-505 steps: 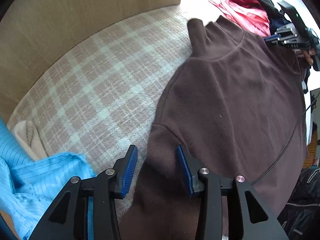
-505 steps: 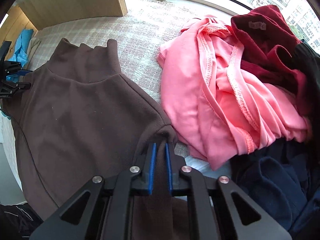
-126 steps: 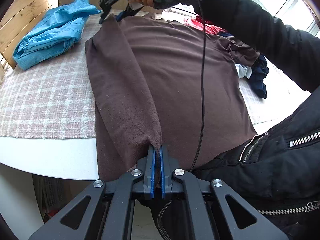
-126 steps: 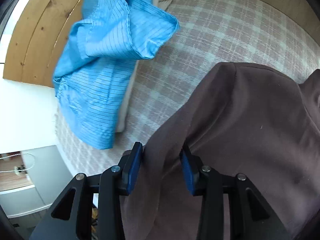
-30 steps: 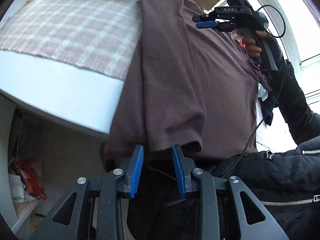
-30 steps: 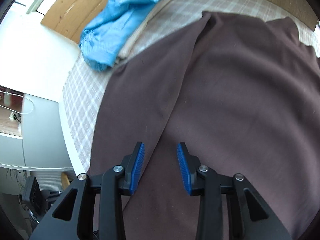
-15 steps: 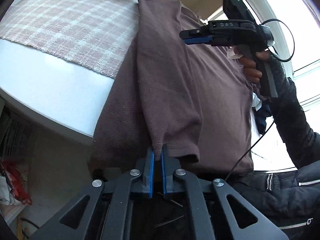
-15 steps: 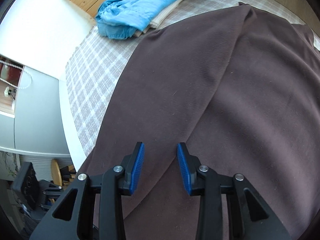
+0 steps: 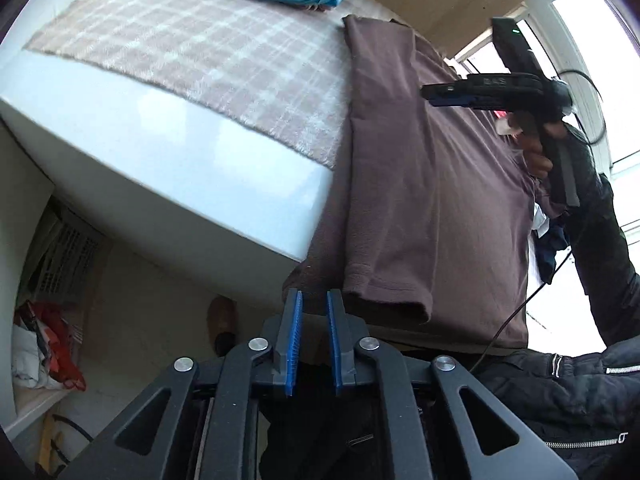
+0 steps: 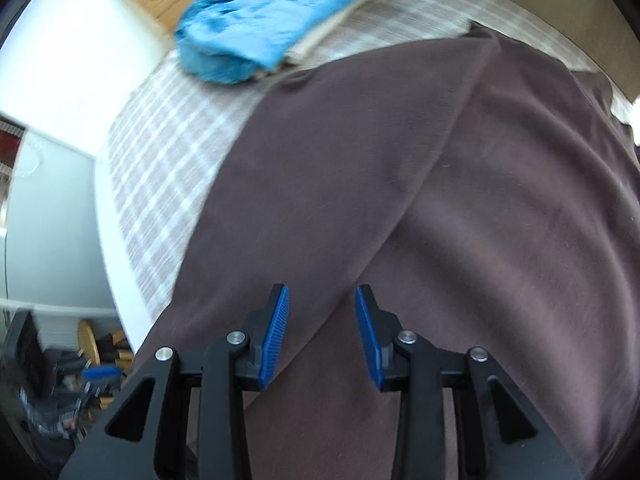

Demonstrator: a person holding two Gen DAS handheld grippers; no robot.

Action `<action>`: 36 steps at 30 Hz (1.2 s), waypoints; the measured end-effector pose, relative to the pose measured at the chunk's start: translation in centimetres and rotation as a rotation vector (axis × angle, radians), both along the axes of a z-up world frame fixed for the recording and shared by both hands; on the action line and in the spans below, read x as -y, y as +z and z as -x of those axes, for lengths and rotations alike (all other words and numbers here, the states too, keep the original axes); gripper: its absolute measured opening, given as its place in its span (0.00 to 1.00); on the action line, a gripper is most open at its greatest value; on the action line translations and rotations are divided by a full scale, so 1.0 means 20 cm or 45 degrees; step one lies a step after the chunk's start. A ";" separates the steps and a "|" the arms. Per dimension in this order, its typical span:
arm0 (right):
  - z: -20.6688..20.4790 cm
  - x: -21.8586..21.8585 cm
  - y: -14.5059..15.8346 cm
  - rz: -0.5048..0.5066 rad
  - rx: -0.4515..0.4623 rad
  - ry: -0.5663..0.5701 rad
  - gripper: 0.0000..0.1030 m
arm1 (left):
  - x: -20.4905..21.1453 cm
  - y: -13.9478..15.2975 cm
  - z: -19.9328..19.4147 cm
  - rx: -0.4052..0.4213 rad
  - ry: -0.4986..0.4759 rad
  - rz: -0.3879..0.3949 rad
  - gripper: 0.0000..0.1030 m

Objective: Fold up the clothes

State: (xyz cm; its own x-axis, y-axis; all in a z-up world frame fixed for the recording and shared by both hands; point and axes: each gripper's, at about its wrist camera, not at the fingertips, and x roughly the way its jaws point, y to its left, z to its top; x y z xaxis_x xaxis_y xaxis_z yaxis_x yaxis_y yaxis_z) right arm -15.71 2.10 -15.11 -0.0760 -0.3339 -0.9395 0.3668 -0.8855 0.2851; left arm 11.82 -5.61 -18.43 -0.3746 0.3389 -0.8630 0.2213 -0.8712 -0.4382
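Checked tablecloth carries the brown sweater (cuff just beyond the empty, slightly parted left gripper).

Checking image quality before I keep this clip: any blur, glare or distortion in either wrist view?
Right wrist: motion blur smears the blue garment and plaid cloth. Left wrist: sharper, window blown out white; fisheye bends the table edge.

Both the left gripper and the right gripper are black skeletal frames with triangular cut-outs, silver screw heads and ribbed blue pads; the person wears a black jacket with silver zips, and a black cable trails alongside
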 end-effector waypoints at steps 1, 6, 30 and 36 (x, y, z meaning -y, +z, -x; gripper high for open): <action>0.02 -0.01 -0.02 0.016 0.011 -0.023 0.33 | -0.04 0.02 0.00 -0.022 -0.022 -0.036 0.14; 0.08 -0.03 -0.07 0.084 0.032 -0.067 0.33 | -0.28 0.01 0.05 -0.020 -0.130 -0.146 0.32; -0.27 0.23 -0.07 -0.116 -0.048 0.170 0.12 | -0.35 -0.17 -0.06 0.138 -0.161 0.067 0.08; -0.31 0.20 0.13 -0.011 -0.221 0.131 0.17 | -0.28 0.12 -0.05 -0.081 -0.135 0.172 0.09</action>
State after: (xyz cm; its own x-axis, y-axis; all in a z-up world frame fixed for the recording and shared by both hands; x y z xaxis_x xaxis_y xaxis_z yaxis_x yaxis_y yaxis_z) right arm -9.46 -1.90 -12.60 -0.2032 -0.3404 -0.9180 0.4982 -0.8431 0.2024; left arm 12.91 0.00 -15.98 -0.3979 0.2623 -0.8791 0.1008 -0.9399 -0.3261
